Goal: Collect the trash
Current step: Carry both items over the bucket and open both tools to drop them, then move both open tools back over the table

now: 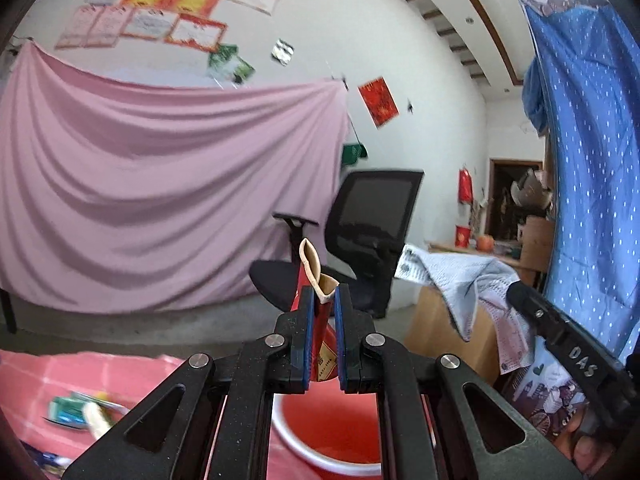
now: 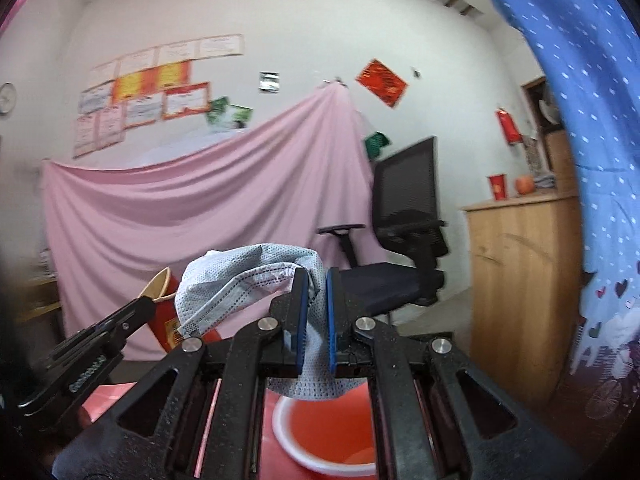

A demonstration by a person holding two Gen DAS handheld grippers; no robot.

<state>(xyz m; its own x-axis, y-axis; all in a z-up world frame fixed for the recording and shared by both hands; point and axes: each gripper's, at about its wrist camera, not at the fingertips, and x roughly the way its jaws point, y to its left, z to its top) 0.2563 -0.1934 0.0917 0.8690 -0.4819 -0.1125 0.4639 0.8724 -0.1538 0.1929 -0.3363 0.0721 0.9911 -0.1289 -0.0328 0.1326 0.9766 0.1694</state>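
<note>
L gripper (image 1: pixel 324 308): fingers pinching a crushed red paper cup (image 1: pixel 318 320), squeezed flat betw the blue pads, tan inside of the cup sticking up past the fingertips. Cup is held up in the air, above a red bucket w/ white rim (image 1: pixel 320 452) that sits directly below the fingers.

R gripper (image 2: pixel 316 312): fingers pinching a blue-grey disposable face mask (image 2: pixel 248 280); mask bunches up & drapes over to the left of the fingers, bit of it hangs down under the pads. Same bucket (image 2: pixel 324 436) right underneath. From the R view the L gripper (image 2: pixel 132 312) w/ the cup (image 2: pixel 166 312) is just beside on the left; from the L view the R gripper (image 1: pixel 560 344) & mask (image 1: pixel 464 284) are off to the right. The two are near each other, not touching.

Bucket stands on a surface w/ pink checked cloth (image 1: pixel 60 376). More trash lies toward the surface's left edge: a green packet (image 1: pixel 68 412) & other bits, blurred, can't tell what.

Behind: pink sheet (image 1: pixel 160 184) hung on the wall, black office chair (image 1: pixel 360 240), wooden cabinet (image 2: pixel 520 280), blue dotted curtain (image 1: pixel 584 160) at right.
</note>
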